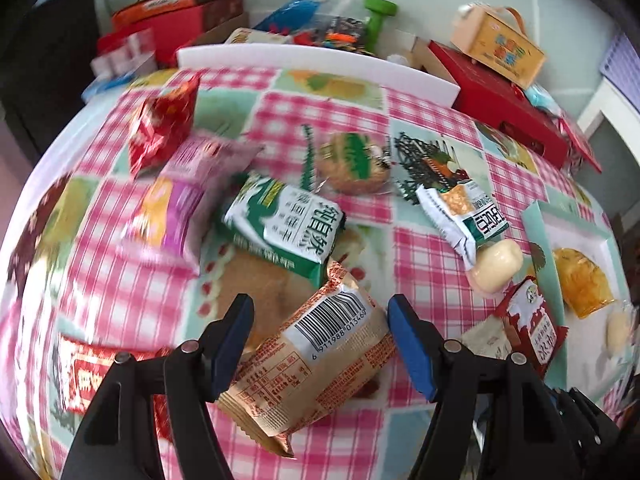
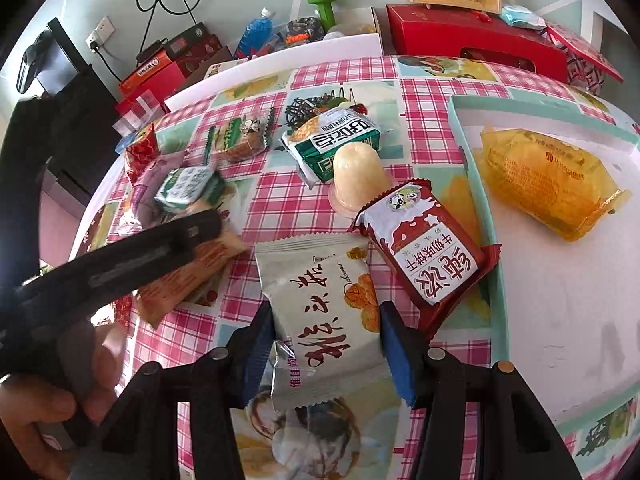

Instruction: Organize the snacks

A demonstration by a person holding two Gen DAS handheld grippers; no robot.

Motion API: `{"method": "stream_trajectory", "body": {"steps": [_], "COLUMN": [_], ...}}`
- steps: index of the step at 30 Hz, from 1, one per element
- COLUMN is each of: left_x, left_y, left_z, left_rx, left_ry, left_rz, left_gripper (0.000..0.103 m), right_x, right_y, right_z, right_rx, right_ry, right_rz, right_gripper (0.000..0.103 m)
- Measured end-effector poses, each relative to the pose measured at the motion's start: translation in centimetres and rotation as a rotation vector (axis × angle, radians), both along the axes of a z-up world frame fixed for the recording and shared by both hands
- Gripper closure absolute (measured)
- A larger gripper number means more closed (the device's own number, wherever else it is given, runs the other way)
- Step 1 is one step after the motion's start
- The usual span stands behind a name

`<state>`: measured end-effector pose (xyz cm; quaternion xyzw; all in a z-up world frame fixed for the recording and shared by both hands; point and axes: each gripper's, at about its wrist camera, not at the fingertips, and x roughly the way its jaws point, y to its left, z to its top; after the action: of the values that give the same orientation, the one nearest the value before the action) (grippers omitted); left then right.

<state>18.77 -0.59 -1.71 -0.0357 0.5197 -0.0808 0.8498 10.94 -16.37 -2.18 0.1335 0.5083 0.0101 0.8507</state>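
Left wrist view: the left tongs (image 1: pixel 320 344) are being held apart, blue pads either side of a tan foil snack packet with a barcode label (image 1: pixel 316 356), which is lying tilted on the pink checked counter (image 1: pixel 432 264). The right pad is seen just at the packet's edge and the left pad close beside it; firm pressure is not being shown. The packet is judged light and crinkly, its film slippery and its filling likely crumbly, so it is best taken across the padded middle, not by the serrated end seals.

In the right wrist view, the right tongs (image 2: pixel 326 344) are being closed on a cream-white snack pouch with red brush lettering (image 2: pixel 320 300), pads pressing both long sides. It is judged soft, airy and easily dented. A dark red biscuit packet (image 2: pixel 424 248) is lying just beside it, touching the rim of the white tray (image 2: pixel 560 320), where an orange-wrapped cake (image 2: pixel 548 184) is already resting.
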Motion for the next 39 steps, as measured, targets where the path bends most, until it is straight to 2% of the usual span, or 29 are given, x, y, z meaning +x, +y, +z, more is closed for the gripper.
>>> {"method": "stream_trajectory", "body": {"steps": [3, 7, 9, 15, 19, 22, 23, 24, 26, 31, 39], "left_x": [-0.9, -2.4, -2.7, -2.9, -3.1, -3.3, -3.3, -3.4, -3.5, -3.5, -3.1], "left_y": [0.6, -0.4, -0.7, 0.6, 0.9, 0.8, 0.6, 0.3, 0.2, 0.3, -0.8], "left_z": [0.5, 0.5, 0.3, -0.5, -0.8, -1.0, -1.0, -1.0, -0.8, -0.7, -1.1], "left_rx": [-0.03, 0.021, 0.021, -0.005, 0.077, 0.105, 0.117, 0.132, 0.12, 0.112, 0.114], "left_ry": [0.005, 0.01, 0.013, 0.036, 0.015, 0.006, 0.002, -0.011, -0.022, -0.03, -0.036], "left_rz": [-0.027, -0.109, -0.12, -0.089, -0.056, -0.055, -0.056, -0.057, -0.062, -0.063, -0.081], "left_gripper": [0.032, 0.027, 0.026, 0.026, 0.027, 0.028, 0.033, 0.043, 0.054, 0.057, 0.058], "right_x": [0.0, 0.1, 0.0, 0.1, 0.1, 0.2, 0.2, 0.2, 0.3, 0.5, 0.5], "right_y": [0.0, -0.1, 0.0, 0.6, 0.5, 0.7, 0.8, 1.0, 1.4, 2.3, 2.3], "right_z": [0.0, 0.0, -0.1, -0.2, -0.1, -0.1, -0.2, -0.2, -0.3, -0.5, -0.6], "right_rx": [0.001, 0.006, -0.007, -0.058, -0.049, -0.073, -0.085, -0.104, -0.136, -0.214, -0.219], "right_ry": [0.0, 0.0, 0.003, 0.005, 0.003, 0.003, 0.002, 0.002, 0.0, -0.005, -0.01], "right_rz": [0.001, 0.001, 0.008, 0.031, 0.026, 0.032, 0.037, 0.042, 0.05, 0.071, 0.071], "right_gripper": [0.048, 0.048, 0.047, 0.047, 0.047, 0.046, 0.046, 0.045, 0.045, 0.045, 0.045]}}
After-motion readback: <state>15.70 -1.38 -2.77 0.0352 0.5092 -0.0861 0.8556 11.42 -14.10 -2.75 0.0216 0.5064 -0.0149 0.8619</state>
